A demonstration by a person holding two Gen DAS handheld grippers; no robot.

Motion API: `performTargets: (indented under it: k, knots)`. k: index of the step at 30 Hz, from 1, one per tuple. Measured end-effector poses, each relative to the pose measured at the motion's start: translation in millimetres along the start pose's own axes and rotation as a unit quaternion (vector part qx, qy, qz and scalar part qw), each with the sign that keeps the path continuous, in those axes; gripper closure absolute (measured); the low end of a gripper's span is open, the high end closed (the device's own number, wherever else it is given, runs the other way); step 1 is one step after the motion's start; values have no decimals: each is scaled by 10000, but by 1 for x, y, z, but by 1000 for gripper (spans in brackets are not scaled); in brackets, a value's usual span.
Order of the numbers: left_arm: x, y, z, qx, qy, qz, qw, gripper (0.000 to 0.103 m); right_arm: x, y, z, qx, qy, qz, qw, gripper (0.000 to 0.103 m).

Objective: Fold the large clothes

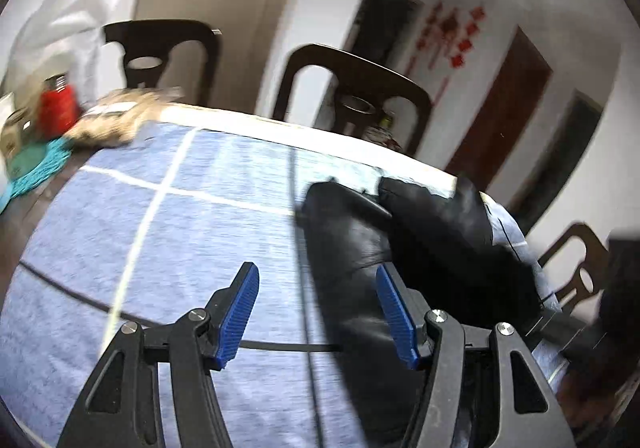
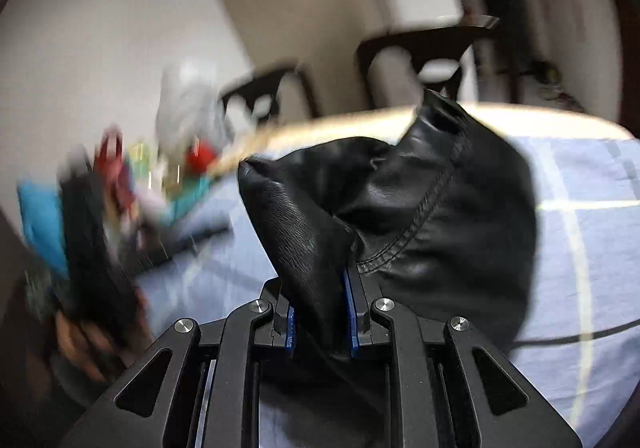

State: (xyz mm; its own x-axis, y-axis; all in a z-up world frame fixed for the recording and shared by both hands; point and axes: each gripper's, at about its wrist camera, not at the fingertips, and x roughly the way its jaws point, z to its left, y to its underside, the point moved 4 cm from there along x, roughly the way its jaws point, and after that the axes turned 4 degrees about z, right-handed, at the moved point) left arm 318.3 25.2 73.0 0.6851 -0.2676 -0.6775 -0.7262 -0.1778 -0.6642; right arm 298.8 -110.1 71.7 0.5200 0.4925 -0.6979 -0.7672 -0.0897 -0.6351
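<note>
Right gripper [image 2: 320, 318] clamped on black leather garment [image 2: 420, 207], rising away toward chairs, left gripper [image 1: 318, 312] apart.

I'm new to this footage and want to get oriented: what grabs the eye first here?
The black leather garment, heaped on the blue checked cloth, stands out first. The right gripper is clamped on a fold of it, lifting it. The left gripper hangs open over the cloth beside it.

Black leather garment [image 2: 420, 215], probably a jacket, lies bunched on blue cloth [image 1: 180, 232].
</note>
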Motion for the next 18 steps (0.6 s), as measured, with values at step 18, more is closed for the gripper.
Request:
performTargets:
  k: [18]
  knots:
    - [41,22,-74,1236,326,794,9886,67,-12,32,8,-691,-296,-113,9971,48]
